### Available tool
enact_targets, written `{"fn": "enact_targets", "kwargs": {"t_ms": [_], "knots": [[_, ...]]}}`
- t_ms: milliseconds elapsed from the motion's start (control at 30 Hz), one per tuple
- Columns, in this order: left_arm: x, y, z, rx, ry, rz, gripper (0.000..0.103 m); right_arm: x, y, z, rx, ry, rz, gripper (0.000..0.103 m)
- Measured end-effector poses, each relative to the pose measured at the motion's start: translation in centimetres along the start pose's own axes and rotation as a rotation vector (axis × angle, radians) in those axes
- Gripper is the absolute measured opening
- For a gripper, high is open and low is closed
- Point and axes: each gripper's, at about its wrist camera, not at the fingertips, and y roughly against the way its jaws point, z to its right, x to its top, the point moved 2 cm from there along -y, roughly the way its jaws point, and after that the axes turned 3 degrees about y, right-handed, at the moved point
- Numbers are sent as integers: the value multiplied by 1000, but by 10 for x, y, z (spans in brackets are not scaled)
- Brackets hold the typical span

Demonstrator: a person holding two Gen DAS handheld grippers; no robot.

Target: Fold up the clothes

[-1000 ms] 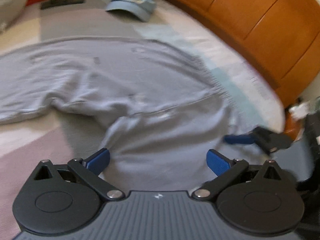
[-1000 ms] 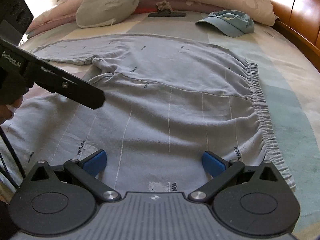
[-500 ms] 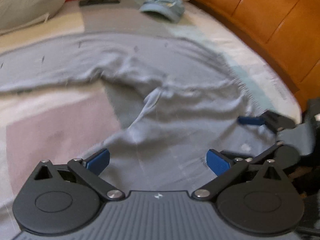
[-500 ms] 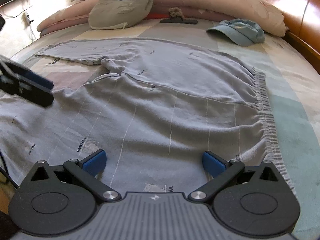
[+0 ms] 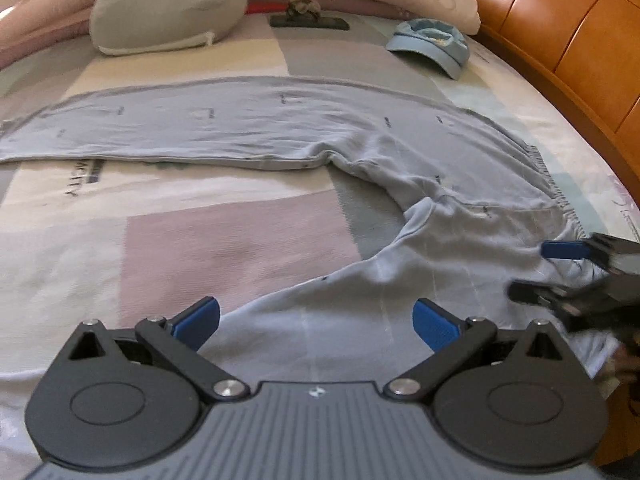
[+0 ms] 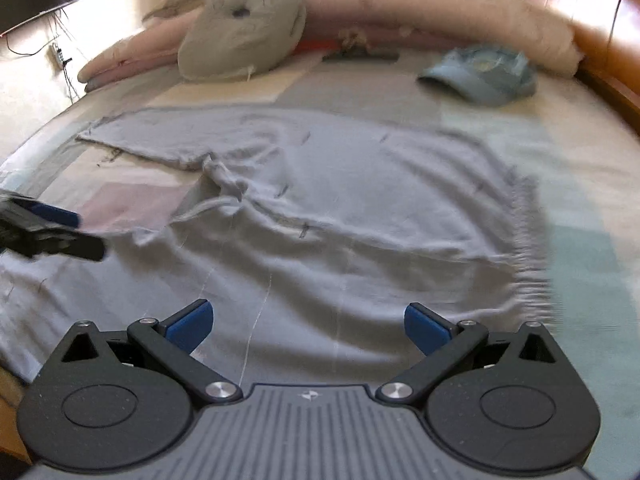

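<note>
left gripper (image 5: 316, 322): fingers spread, empty | right gripper (image 6: 308, 322): fingers spread, empty | light grey sweatpants (image 5: 280, 132) flat on patchwork bedspread (image 5: 232, 244), both grippers above near leg

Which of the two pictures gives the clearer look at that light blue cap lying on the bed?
The left wrist view: the light blue fabric cap is sharp there, brim and crown distinct. The right wrist view shows it larger, but smeared by motion blur.
</note>
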Motion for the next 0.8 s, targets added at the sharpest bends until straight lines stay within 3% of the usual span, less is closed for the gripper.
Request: {"fn": "enact_targets", "kwargs": {"t_ms": [67,167,300,500,567,700,800], "knots": [[-6,9,-9,16,2,13,102,3,-8,0,-24,18,44,103],[-15,21,-27,50,-7,29,102,12,-14,-1,-78,38,34,103],[-27,38,-52,88,-53,61,102,11,9,-7,-138,-8,27,103],[-42,58,-94,84,-159,81,102,-40,27,-30,-251,-116,-46,103],[-47,66,-109,83,-179,83,102,-54,35,-42,-305,-127,-9,103],[-61,85,-143,66,-189,97,102,-55,49,-62,-358,-197,-22,103],[-74,92,-165,72,-175,79,102,-49,55,-94,-350,-129,-1,103]]}}
